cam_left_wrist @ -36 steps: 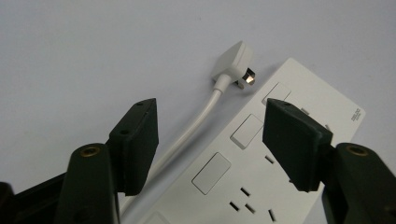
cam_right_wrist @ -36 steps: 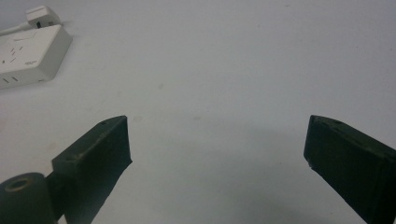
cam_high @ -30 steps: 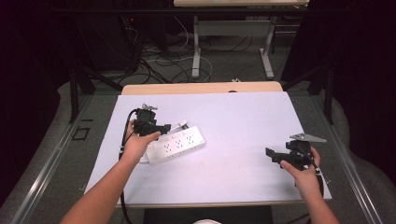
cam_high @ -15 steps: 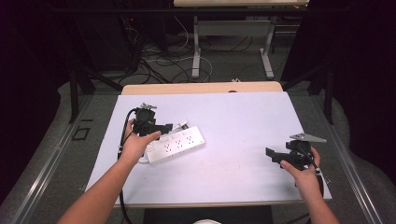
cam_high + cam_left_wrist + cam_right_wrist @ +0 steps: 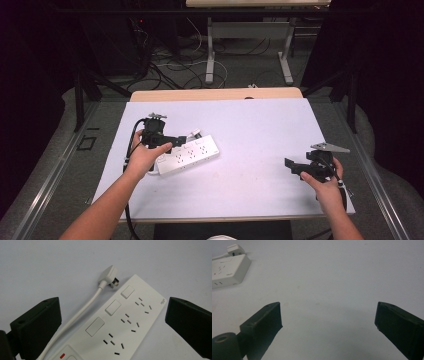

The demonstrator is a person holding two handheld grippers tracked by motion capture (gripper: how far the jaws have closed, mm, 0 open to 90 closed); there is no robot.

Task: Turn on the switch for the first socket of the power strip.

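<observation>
1. Just left of the table's middle, a white power strip [image 5: 187,155] lies flat on the pale table top [image 5: 250,130], slanted so its right end points toward the far right.
2. Its white plug [image 5: 108,275] rests on the table at the strip's far end, just beside the casing, and the white cable [image 5: 75,317] runs back along the strip's left edge.
3. Over the strip's near-left end hovers the left gripper [image 5: 172,141], held in the person's left hand [image 5: 142,157].
4. Seen from the left gripper view, its jaws have just been opening and now stand wide, one to each side of the strip, with no pad pressing on it.
5. That view shows the strip's face: three rectangular switches, three groups of socket slots, and a red mark at the near end.
6. Near the right edge sits the right gripper [image 5: 295,167], in the person's right hand [image 5: 325,187], well apart from the strip.
7. Its jaws stand wide with only bare table top between them; the right gripper view has the strip's corner far off at upper left.
8. Between the strip and the right gripper the sheet is open, as is the far half up to the wooden edge [image 5: 215,94].
9. Dark floor and metal rails border the table on both sides.
</observation>
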